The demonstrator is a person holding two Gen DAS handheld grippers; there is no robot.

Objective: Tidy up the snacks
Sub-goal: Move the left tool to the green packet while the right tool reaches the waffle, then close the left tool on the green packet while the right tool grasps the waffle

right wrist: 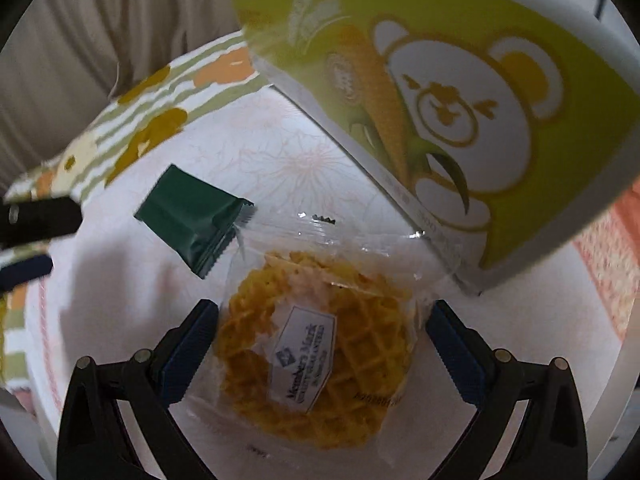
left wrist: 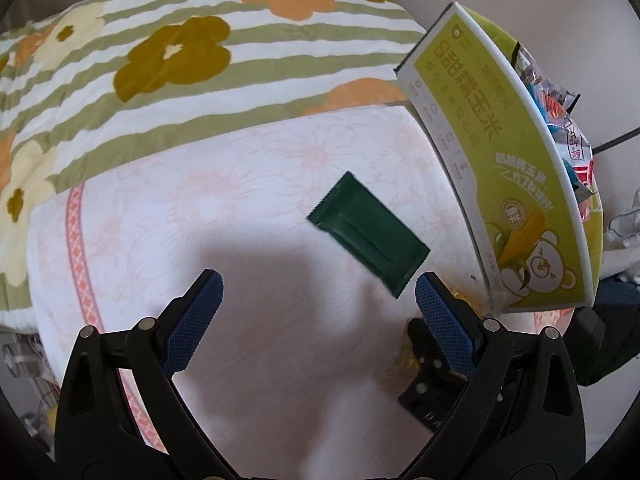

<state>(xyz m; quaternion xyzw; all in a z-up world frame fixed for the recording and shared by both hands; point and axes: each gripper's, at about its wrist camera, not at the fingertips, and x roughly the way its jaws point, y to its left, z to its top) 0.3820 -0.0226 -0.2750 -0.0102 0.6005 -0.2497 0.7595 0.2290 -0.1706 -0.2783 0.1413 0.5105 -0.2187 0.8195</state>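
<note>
**Waffle packet between the right claw's fingers, green sachet ahead of the left claw**

The waffle packet, a clear wrapper with a white label, lies flat on the white bedsheet. The right claw is spread wide with the packet between its blue pads; whether the pads touch the wrapper cannot be told. The dark green sachet lies at 10 o'clock from the packet, its serrated end just beside the wrapper's corner. The green corn box, printed with a bear, stands at 1 o'clock, tilted, with its lower corner on the wrapper's edge.

The left claw is spread apart over bare sheet and holds nothing. The sachet lies at 1 o'clock from it. Assorted wrapped snacks fill the box. A striped flowered quilt lies at 11 o'clock
</note>
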